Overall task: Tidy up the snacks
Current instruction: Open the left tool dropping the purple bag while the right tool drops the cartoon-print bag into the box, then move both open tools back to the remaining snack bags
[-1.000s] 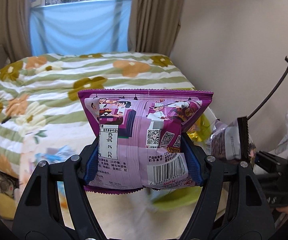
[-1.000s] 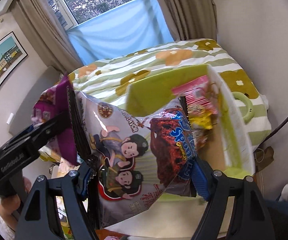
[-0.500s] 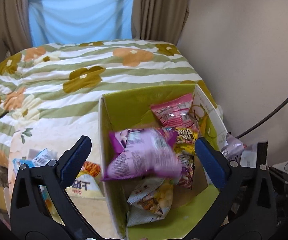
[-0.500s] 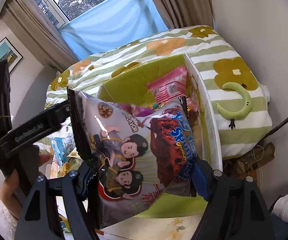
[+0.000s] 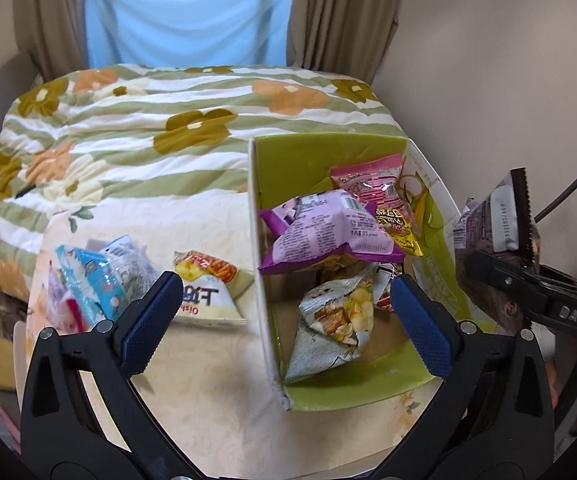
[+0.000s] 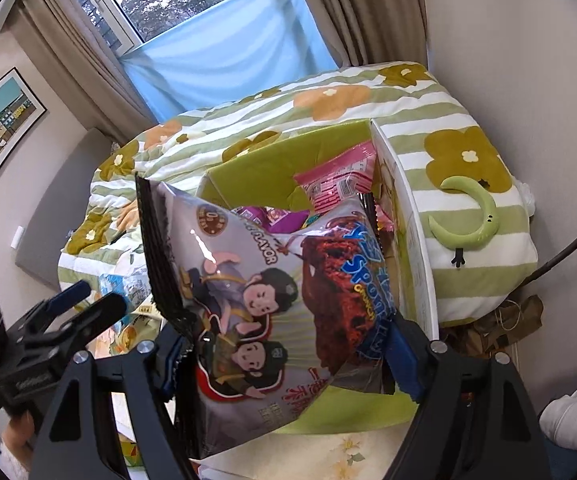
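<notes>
- Above the green box (image 5: pixel 344 394), on the cream table (image 5: pixel 216 364) in front of the bed (image 5: pixel 136 120): the left gripper (image 5: pixel 284 314) is seen w/ jaws spread fully, having just been opening; nothing is held between the blue pads (image 5: pixel 150 322).
- The purple bag (image 5: pixel 328 236) is found inside the box, on top of the pile, apart from the left gripper.
- The right gripper (image 6: pixel 284 356) is held at the box's near right side. The grey snack bag (image 6: pixel 272 312) stands between its jaws, which have just been opening a little; pads appear to be in contact w/ the bag, so it is judged as held.
- Step in hand (judged): drop-off of the purple bag is done; the grey bag is next to be placed.
- Next move req'd (judged): the right gripper is to be carried over the box opening and the jaws widened so the bag falls in. The left gripper is to be sent to the loose bags on the table.
- Count, inside box: approx. 5 bags are visible — 1 purple, 1 pink (image 5: pixel 368 178), 1 yellow/red (image 5: pixel 394 226), 1 grey-yellow (image 5: pixel 334 320), 1 partly hidden red-white; more may be covered.
- Count, on table left of box: 1 white-yellow bag (image 5: pixel 204 288), plus a cluster of blue-white packs (image 5: pixel 96 280), approx. 2–3; exact no. cannot be told.
- Count, in grip: 1 bag.
- Boxes: 1. Grippers: 2.
</notes>
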Motion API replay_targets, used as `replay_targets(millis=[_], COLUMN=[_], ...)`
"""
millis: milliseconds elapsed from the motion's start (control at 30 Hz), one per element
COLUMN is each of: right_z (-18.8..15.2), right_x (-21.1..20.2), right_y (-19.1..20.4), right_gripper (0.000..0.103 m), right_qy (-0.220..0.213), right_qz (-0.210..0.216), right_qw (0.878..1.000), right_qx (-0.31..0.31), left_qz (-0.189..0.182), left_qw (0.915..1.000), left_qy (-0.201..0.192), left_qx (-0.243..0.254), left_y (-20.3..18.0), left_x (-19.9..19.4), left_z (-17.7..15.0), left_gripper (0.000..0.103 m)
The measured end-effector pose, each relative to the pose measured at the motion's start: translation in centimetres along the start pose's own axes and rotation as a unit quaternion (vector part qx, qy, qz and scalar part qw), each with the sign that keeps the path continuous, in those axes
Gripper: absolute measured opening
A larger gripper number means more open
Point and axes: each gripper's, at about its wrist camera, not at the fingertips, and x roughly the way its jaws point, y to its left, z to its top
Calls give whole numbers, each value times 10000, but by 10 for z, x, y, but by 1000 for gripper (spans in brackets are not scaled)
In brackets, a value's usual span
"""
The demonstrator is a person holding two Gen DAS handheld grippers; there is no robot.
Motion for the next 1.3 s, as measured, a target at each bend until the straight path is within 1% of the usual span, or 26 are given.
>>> replay_targets(millis=[67,100,133,200,333,467,600,733,867,1000,1200,1300], right_z=[-1,-2,-4,-10,-23,-32,-35,-32,-25,-22,-21,-22], right_x=[5,7,7,5,1,-3,-10,-24,-38,-50,-58,-59], right_y=[-1,-3,-5,-8,-7,-4,2,13,22,33,55,70], right_gripper=[83,89,97,100,100,100,100,100,100,100,100,100], right_qy=[-10,-60,-126,-258,-289,-240,-229,-367,-520,-702,-832,-912], right_qz=[-73,-84,-115,-121,-132,-136,-137,-130,-73,32,224,224], right_qw=[10000,9999,9997,9993,9993,9994,9996,9991,9980,9960,9936,9922], right_qx=[54,110,168,239,219,197,75,-186,-342,-552,-728,-813], left_qz=[27,44,63,98,48,-1,7,26,187,420,790,985], left_qw=[10000,10000,10000,9999,9999,10000,9999,9998,9988,9969,9928,9897], left_qy=[-21,-30,-30,-15,55,28,-76,-169,-431,-667,-879,-953], left_qx=[-4,6,21,49,73,80,119,109,138,31,-211,-405], left_y=[3,3,3,4,5,4,0,-3,-3,7,34,54], left_x=[-3,-4,-5,-6,-6,-11,-20,-32,-55,-80,-110,-121], left_z=[-1,-2,-3,-7,-14,-19,-20,-17,-13,-13,-24,-36], left_gripper=[102,102,102,102,102,102,102,102,102,102,102,102])
